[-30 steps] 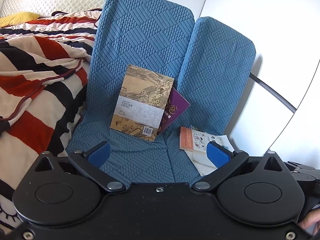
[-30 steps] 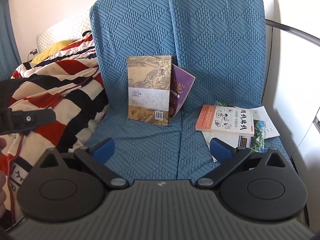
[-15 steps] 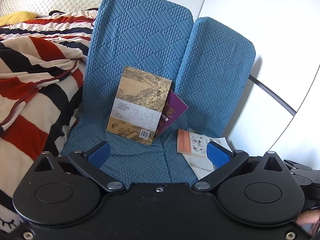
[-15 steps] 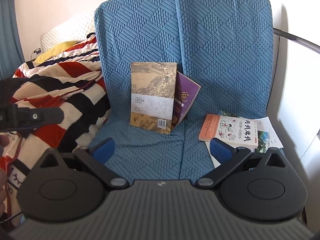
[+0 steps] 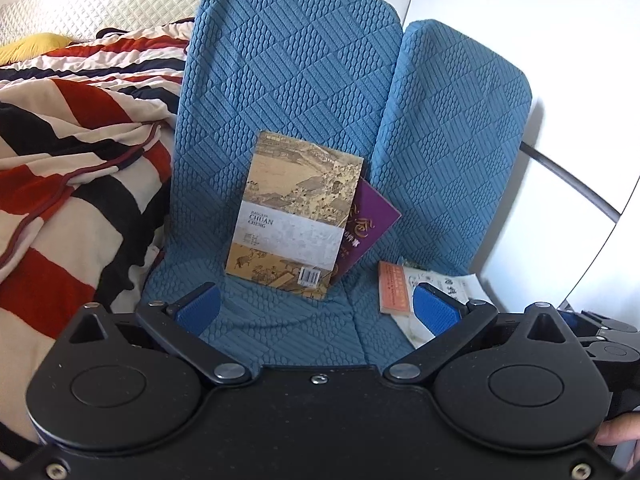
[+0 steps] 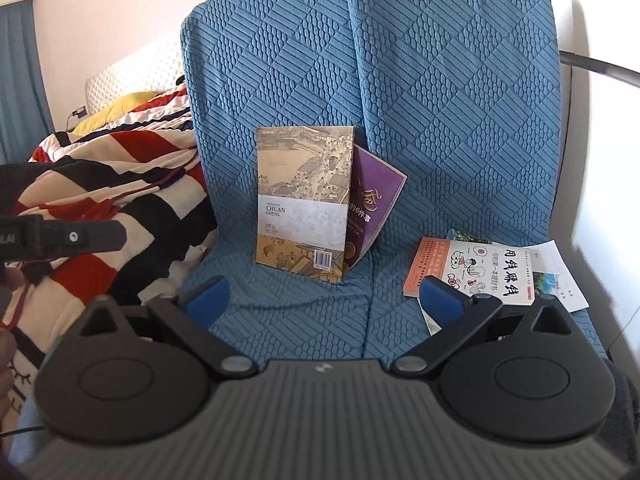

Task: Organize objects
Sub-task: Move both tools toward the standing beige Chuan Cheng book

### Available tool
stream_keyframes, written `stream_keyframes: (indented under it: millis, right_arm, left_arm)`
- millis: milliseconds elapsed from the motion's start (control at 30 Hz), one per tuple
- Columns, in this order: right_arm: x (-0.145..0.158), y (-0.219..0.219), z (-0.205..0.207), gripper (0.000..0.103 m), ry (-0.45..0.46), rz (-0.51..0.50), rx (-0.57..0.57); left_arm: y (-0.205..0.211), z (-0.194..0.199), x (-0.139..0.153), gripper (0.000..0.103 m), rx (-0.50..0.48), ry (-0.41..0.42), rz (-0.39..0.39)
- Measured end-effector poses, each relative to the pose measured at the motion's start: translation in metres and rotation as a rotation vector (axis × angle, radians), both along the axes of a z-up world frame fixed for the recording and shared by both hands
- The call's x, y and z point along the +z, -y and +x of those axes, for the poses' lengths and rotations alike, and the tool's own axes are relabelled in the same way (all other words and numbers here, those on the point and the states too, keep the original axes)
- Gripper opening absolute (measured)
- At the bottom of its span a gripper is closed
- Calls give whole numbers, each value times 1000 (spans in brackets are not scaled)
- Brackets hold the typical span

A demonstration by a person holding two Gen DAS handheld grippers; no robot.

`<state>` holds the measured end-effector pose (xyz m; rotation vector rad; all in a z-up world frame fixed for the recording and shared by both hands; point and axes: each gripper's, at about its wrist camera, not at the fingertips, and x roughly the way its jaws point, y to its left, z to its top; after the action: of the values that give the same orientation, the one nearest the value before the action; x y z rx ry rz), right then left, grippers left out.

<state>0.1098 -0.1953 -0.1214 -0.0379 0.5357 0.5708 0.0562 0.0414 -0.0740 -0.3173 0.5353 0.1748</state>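
A tan book with a painted cover leans upright against the left blue seat back. A purple book leans behind it to the right. An orange and white book lies flat on the right seat cushion on top of loose papers. My left gripper is open and empty, held short of the books. My right gripper is open and empty, its right finger in front of the flat book's corner.
A red, black and cream striped blanket lies on the bed to the left of the seats. A white wall and a dark metal bar are to the right. The left gripper's body shows at the right view's left edge.
Both grippers have moved closer to the seats; the books look larger and sit lower in both views. Both grippers stay open and empty. The books have not moved.
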Motion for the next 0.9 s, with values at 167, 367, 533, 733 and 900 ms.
stream_keyframes:
  millis: [167, 367, 533, 733, 900]
  right_arm:
    - [-17, 4, 6, 103, 7, -15, 3]
    - [-29, 10, 9, 103, -5, -7, -16]
    - [-39, 1, 15, 103, 27, -14, -3]
    - [-47, -6, 25, 103, 38, 9, 6]
    - [-56, -9, 36, 103, 62, 17, -17]
  left_arm:
    - [3, 11, -26, 103, -5, -21, -52]
    - [4, 20, -43, 103, -3, -1, -47]
    - [-4, 29, -58, 103, 59, -12, -26]
    - [-14, 38, -77, 103, 76, -8, -27]
    - [-21, 50, -87, 103, 91, 10, -14]
